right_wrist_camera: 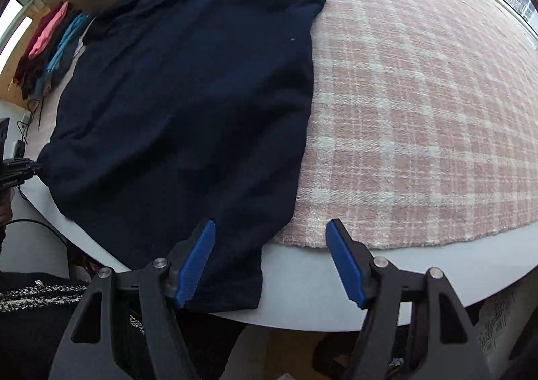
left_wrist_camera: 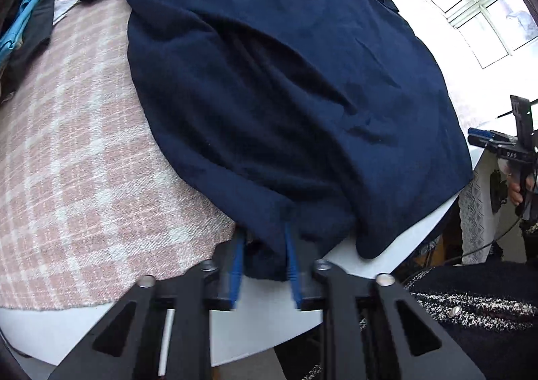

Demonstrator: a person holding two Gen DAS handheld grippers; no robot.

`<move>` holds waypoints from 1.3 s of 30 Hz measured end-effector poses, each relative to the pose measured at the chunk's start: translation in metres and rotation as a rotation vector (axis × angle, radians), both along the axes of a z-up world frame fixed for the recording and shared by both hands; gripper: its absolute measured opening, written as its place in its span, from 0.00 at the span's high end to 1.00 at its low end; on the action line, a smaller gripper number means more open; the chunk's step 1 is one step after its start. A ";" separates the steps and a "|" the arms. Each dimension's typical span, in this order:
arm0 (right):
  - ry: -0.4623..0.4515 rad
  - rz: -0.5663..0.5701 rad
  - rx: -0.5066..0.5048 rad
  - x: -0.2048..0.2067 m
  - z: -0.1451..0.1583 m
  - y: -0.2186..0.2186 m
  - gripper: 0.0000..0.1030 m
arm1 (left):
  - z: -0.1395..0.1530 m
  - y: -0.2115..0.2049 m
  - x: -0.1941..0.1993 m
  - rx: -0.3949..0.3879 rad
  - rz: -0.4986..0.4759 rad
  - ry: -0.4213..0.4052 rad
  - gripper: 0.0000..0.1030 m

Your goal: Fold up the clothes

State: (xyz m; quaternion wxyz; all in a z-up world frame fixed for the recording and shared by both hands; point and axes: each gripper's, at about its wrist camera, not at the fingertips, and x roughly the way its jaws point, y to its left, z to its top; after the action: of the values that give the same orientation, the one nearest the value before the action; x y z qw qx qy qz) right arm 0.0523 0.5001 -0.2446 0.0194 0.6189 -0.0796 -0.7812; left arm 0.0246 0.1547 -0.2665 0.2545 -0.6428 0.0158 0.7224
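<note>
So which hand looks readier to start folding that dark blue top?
Left, probably. The left tool is already shut on the hem of the navy garment. The right tool stands open over the garment's other bottom corner at the table edge, gripping nothing yet.

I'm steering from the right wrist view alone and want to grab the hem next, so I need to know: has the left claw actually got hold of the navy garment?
Observer: Yes. The left wrist view shows the left claw shut on the near hem of the navy garment, with cloth pinched between its blue pads.
Operator: Is the cloth flat at that grip?
Observer: No, it bunches up right where the pads hold it.
Operator: And further up?
Observer: Long creases run diagonally across the middle, so it isn't smoothed out yet.
</note>
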 end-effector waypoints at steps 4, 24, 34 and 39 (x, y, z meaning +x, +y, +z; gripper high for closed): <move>-0.009 0.042 -0.017 0.005 -0.004 -0.010 0.90 | 0.035 -0.016 0.007 0.032 0.026 0.067 0.96; 0.012 -0.169 -0.075 0.025 0.019 0.028 0.62 | 0.030 -0.095 0.031 -0.179 0.131 0.033 0.70; 0.006 -0.231 -0.159 0.051 0.013 0.036 0.62 | 0.014 -0.072 0.039 -0.122 0.038 -0.028 0.97; -0.007 -0.211 -0.149 0.050 0.000 0.026 0.62 | 0.024 -0.076 0.033 -0.117 0.027 -0.027 0.97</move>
State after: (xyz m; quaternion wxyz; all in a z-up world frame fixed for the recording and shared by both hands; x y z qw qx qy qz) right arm 0.1026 0.5261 -0.2447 -0.0172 0.6068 -0.2021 -0.7686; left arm 0.0577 0.0791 -0.2428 0.2068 -0.6664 0.0461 0.7148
